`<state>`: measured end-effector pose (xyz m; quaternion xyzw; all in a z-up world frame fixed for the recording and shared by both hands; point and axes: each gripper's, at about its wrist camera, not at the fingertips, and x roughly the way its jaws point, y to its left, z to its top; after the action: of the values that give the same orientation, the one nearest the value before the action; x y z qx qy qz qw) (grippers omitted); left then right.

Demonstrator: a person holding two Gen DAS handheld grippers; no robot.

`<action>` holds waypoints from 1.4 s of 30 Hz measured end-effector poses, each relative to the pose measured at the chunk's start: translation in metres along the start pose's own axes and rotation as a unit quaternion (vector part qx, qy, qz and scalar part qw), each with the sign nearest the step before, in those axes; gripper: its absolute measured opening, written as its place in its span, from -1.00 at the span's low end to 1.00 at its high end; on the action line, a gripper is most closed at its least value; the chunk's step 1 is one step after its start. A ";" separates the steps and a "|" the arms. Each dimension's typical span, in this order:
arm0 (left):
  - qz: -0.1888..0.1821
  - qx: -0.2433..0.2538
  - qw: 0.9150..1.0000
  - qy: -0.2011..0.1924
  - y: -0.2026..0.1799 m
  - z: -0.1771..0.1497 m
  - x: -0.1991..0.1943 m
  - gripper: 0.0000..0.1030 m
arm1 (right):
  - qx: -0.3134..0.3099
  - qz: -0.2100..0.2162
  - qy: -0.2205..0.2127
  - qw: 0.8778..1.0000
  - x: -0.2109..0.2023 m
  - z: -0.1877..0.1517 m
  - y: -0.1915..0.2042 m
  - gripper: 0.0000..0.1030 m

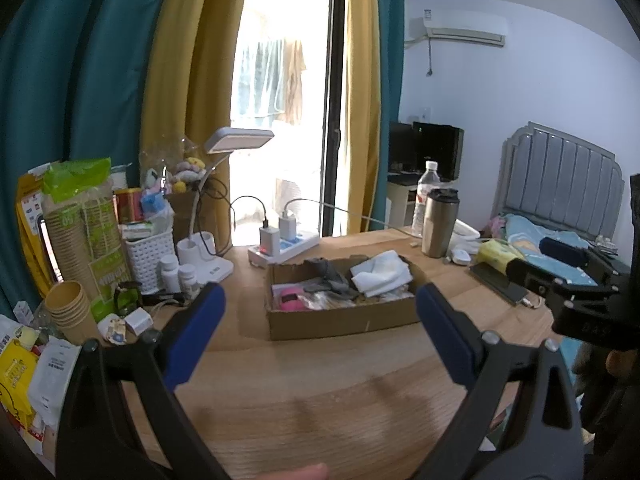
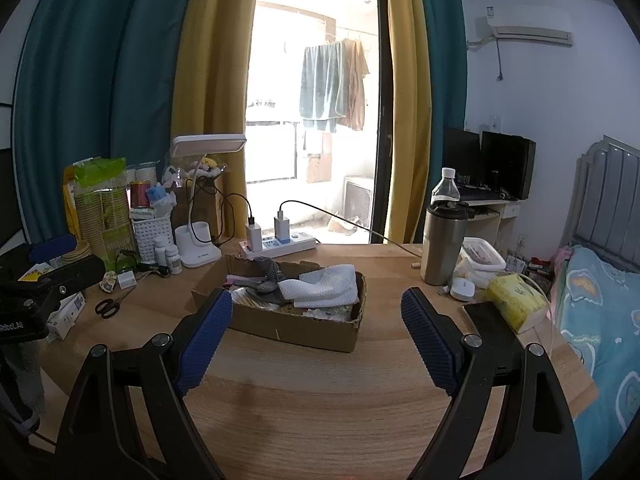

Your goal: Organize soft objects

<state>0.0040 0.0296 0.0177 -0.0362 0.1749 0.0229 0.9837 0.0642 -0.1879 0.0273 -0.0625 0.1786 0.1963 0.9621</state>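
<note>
The left gripper and right gripper both hang over the bare near part of the wooden table with jaws spread wide, nothing between them; one cardboard box sits mid-table just beyond the fingertips, clear wood on all its sides; in it lie one white cloth, one grey cloth and one pink thing; the table's right edge runs beside the bed; one steel tumbler, one water bottle, one lamp, two chargers, two white pill bottles, one pair of scissors.
</note>
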 end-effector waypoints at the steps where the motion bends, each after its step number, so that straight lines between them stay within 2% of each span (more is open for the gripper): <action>1: 0.000 0.001 1.000 0.000 0.000 0.000 -0.001 0.89 | 0.001 0.000 0.001 1.000 0.000 0.000 0.000 0.72; 42: 0.002 -0.002 1.000 0.009 -0.001 -0.003 0.005 0.89 | -0.001 0.002 0.002 1.000 0.004 -0.001 0.001 0.72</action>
<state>0.0075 0.0285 0.0134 -0.0378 0.1836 0.0244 0.9820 0.0669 -0.1856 0.0244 -0.0634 0.1810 0.1984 0.9612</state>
